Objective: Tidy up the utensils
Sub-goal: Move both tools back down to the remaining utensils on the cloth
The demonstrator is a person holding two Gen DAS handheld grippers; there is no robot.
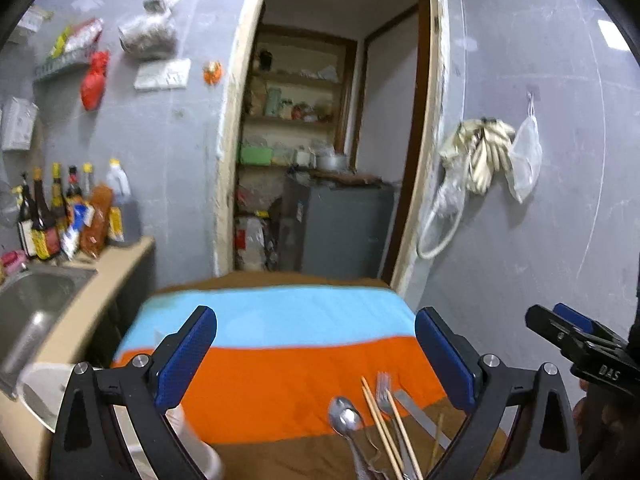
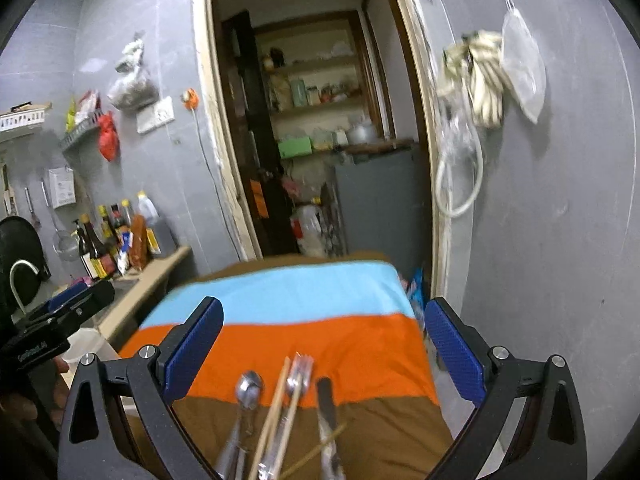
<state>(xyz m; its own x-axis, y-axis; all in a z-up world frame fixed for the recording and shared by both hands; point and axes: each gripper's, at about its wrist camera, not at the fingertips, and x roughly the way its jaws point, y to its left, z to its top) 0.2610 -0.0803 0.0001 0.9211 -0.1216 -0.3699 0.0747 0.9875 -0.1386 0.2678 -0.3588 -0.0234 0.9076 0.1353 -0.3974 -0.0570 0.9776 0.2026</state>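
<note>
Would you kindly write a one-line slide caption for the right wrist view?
Open right gripper above spoons, chopsticks, fork and knife on a striped cloth.

**Utensils lying loose on the striped cloth**

A small group of utensils lies on the near part of the cloth-covered worktop (image 1: 280, 384), over the brown band and reaching into the orange one. At the left, two metal spoons (image 1: 346, 416) rest one on the other, bowls pointing away. Beside them a pair of pale wooden chopsticks (image 1: 384, 420) crosses a metal fork (image 1: 385, 394), tines pointing away. A table knife (image 1: 416, 410) lies to the right, with one more chopstick (image 1: 437, 436) near it.
</note>
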